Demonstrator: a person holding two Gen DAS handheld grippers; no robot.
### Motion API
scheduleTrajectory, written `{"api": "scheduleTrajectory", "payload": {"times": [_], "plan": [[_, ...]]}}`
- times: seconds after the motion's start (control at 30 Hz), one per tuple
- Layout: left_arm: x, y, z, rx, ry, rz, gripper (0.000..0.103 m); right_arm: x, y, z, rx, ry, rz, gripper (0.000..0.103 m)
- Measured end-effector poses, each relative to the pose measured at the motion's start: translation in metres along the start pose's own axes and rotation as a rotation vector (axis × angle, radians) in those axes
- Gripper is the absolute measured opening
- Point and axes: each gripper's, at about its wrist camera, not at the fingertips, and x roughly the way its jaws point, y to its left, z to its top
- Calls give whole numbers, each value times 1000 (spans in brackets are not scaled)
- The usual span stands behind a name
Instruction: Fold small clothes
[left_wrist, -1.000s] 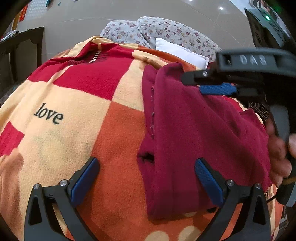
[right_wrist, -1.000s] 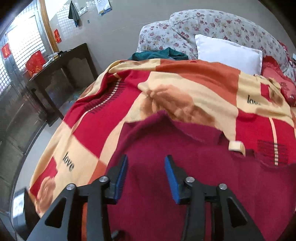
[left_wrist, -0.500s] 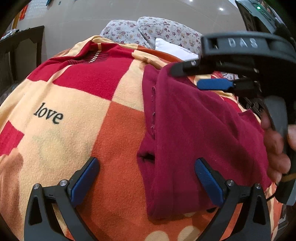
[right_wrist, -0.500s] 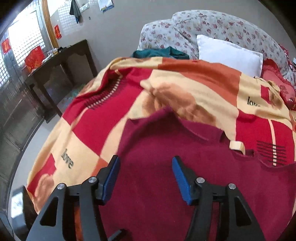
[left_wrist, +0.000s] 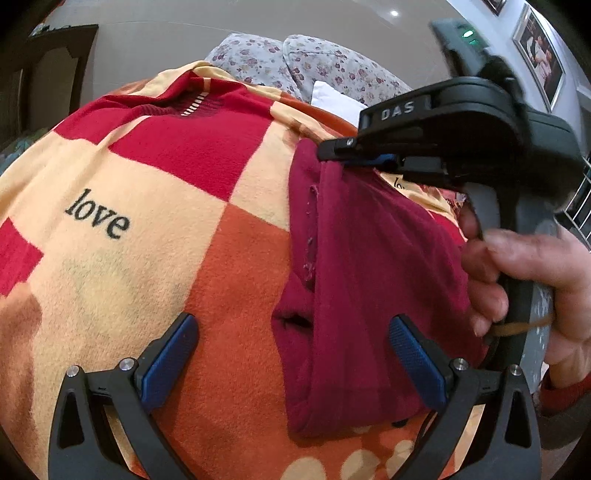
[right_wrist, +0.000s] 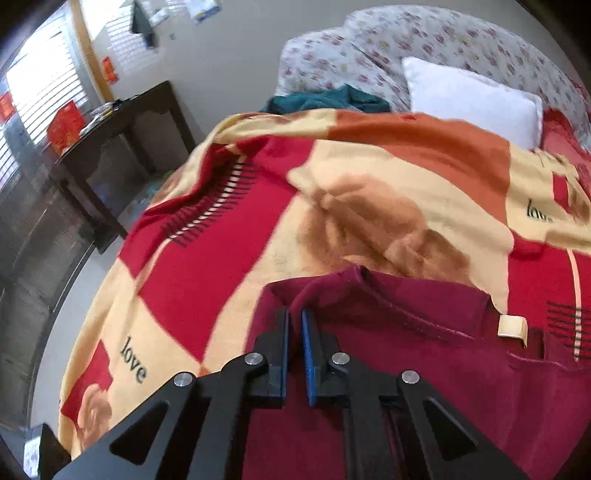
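Maroon garment (left_wrist: 369, 266): soft knit top, lying on the blanket (left_wrist: 155, 236) of the bed, right of centre in the left wrist view, one side already folded over along a lengthwise crease.
Far corner: pinched by the right tongs (right_wrist: 293, 332), pressed together on a raised ridge of the cloth near the neckline; the pale label (right_wrist: 511, 326) lies just right of it.
Left tongs (left_wrist: 291, 354): spread wide, low over the near end, one pad over the blanket, the other over the maroon cloth; nothing between them is gripped.
Hand (left_wrist: 517, 280): wrapped round the right tool's handle, at the right edge.
Handling: light and limp, I judge; it will sag and drag, and may cling to the fleecy blanket, so one pinched corner will not carry the whole edge.
Where to hold: the near hem corner (left_wrist: 306, 417), matching the far one, so the edge lifts evenly.
Far end: white pillow (right_wrist: 469, 99), teal cloth (right_wrist: 325, 99).
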Motion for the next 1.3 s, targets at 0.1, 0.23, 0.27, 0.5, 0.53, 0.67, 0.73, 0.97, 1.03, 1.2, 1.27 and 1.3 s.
{"api": "scheduleTrajectory", "payload": {"times": [0.1, 0.23, 0.27, 0.5, 0.53, 0.67, 0.73, 0.97, 1.03, 1.2, 1.27, 1.3], "plan": [[0, 1, 1, -9, -2, -4, 103, -6, 12, 1, -51, -26, 10, 8], [2, -1, 0, 9, -3, 11, 103, 16, 9, 0, -29, 25, 0, 8], [3, -2, 0, 16, -3, 15, 103, 21, 5, -2, -13, 33, 7, 10], [1, 0, 0, -6, -10, 0, 103, -20, 0, -4, 17, -2, 38, 65], [1, 0, 0, -7, -11, 0, 103, -24, 3, -5, -7, -3, 21, 66], [1, -1, -2, 0, -11, 3, 103, -19, 12, -5, -43, 53, -17, 68], [0, -1, -2, -1, -12, 2, 103, -12, 15, -5, -44, 72, -25, 68], [-1, -1, -2, -8, -10, -2, 103, 15, 30, 0, -101, 138, -103, 81], [0, -1, -2, -8, -9, -2, 103, 21, 30, 1, -111, 151, -137, 81], [0, 0, -1, -6, -9, 0, 103, 29, 28, -2, -124, 163, -171, 82], [1, -1, -1, -3, -10, 2, 103, 30, 30, -5, -151, 164, -191, 82], [1, -1, -2, -1, -10, 3, 103, 32, 32, -7, -170, 166, -210, 82]]}}
